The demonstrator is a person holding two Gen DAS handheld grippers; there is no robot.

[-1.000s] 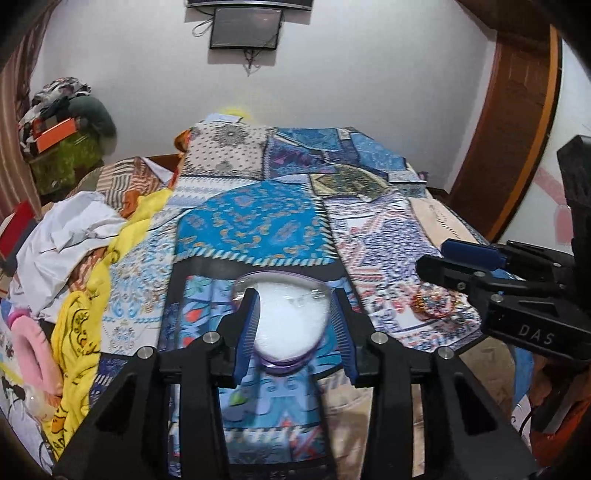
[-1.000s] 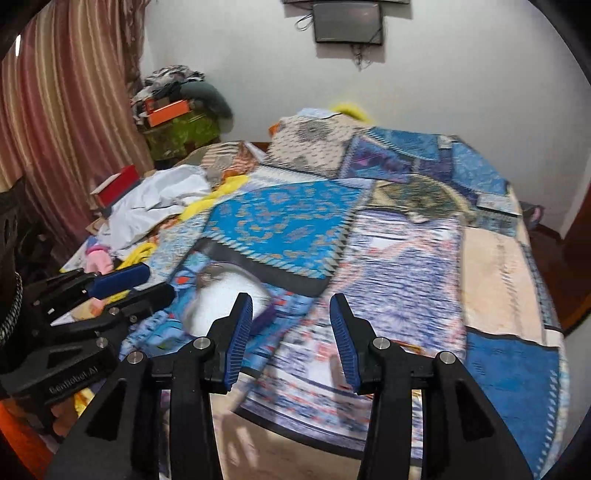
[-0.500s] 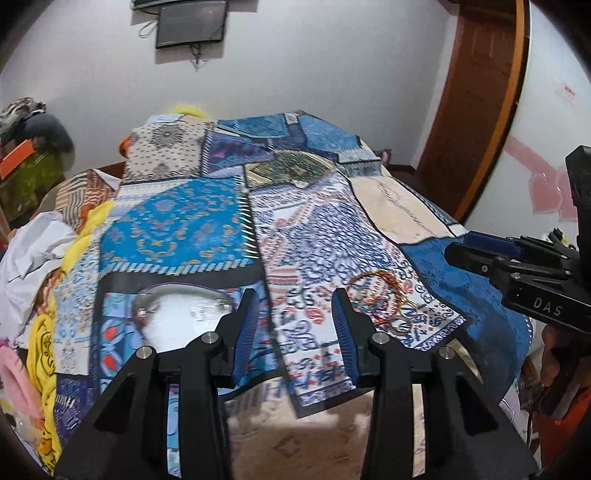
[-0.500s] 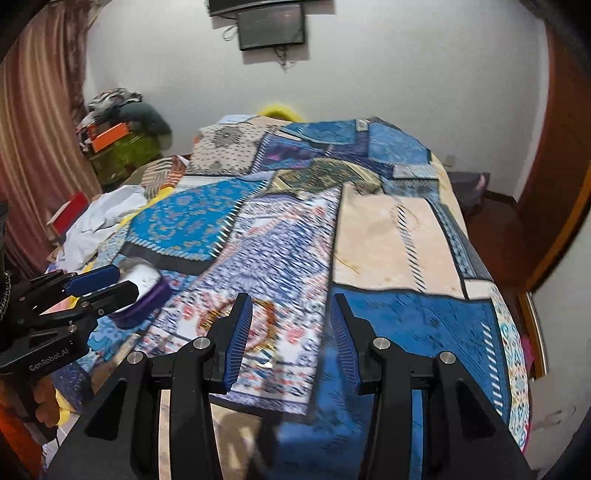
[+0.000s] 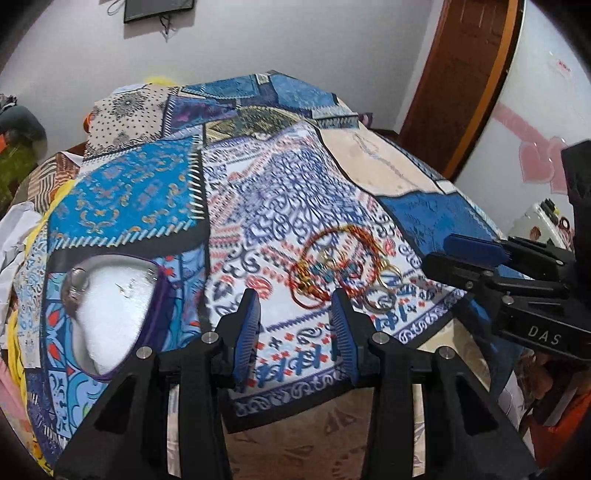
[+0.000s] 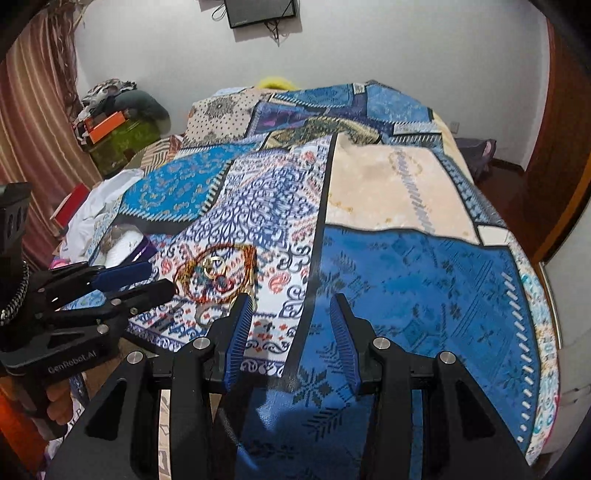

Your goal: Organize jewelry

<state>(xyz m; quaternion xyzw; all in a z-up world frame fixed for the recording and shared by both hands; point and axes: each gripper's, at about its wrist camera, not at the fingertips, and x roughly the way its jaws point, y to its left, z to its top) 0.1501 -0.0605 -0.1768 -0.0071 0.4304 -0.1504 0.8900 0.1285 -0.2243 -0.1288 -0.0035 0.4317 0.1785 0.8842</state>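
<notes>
A small heap of jewelry (image 5: 334, 271), red and gold bangles, gold hoops and turquoise earrings, lies on the patchwork bedspread (image 5: 280, 192). It also shows in the right wrist view (image 6: 216, 275). An open purple jewelry box with white lining (image 5: 110, 295) sits to its left, also in the right wrist view (image 6: 123, 249). My left gripper (image 5: 295, 314) is open and empty, just short of the heap. My right gripper (image 6: 291, 321) is open and empty, to the right of the heap; it shows side-on in the left wrist view (image 5: 469, 254).
Piled clothes and yellow cloth (image 6: 99, 210) lie along the bed's left side. A wooden door (image 5: 465, 74) stands at the right. Striped curtains (image 6: 33, 122) and cluttered boxes (image 6: 110, 125) are at the far left. A screen (image 6: 260, 13) hangs on the wall.
Both grippers have swung right: the left one left the jewelry box and now faces the heap of bangles. The right one moved right over the blue patch. Both stay open.
</notes>
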